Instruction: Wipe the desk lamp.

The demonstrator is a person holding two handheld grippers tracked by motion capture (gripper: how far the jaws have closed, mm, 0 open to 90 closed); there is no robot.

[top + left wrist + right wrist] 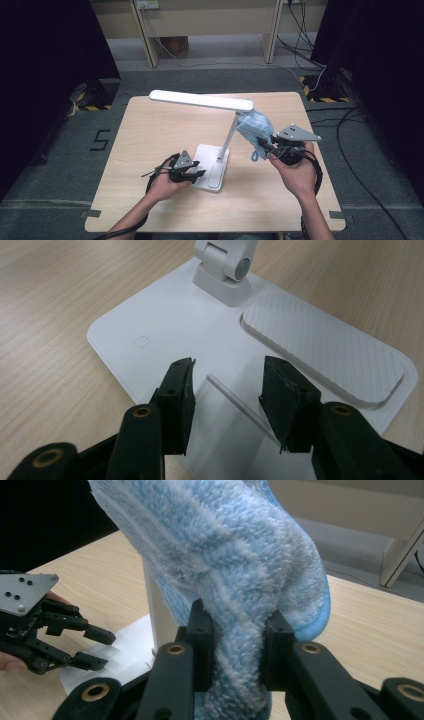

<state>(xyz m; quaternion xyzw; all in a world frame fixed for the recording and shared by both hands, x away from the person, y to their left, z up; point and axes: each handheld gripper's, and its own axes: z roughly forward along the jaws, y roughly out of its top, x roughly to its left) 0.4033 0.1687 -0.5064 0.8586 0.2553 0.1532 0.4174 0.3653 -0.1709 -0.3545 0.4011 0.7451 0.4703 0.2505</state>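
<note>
1. My right tongs [234, 645] pinch a blue cloth [225, 565], raised against the white lamp's [202, 100] stem near its head.
2. My left tongs [227, 397] stand wide over the lamp base [165, 325], gripping nothing.
3. Risk: a hard wipe could tip the unheld lamp.
4. The counter [150, 130] carries nothing else nearby.

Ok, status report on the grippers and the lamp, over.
Left gripper open over lamp base. Right gripper shut on blue cloth against lamp post. Nothing obstructing.
</note>
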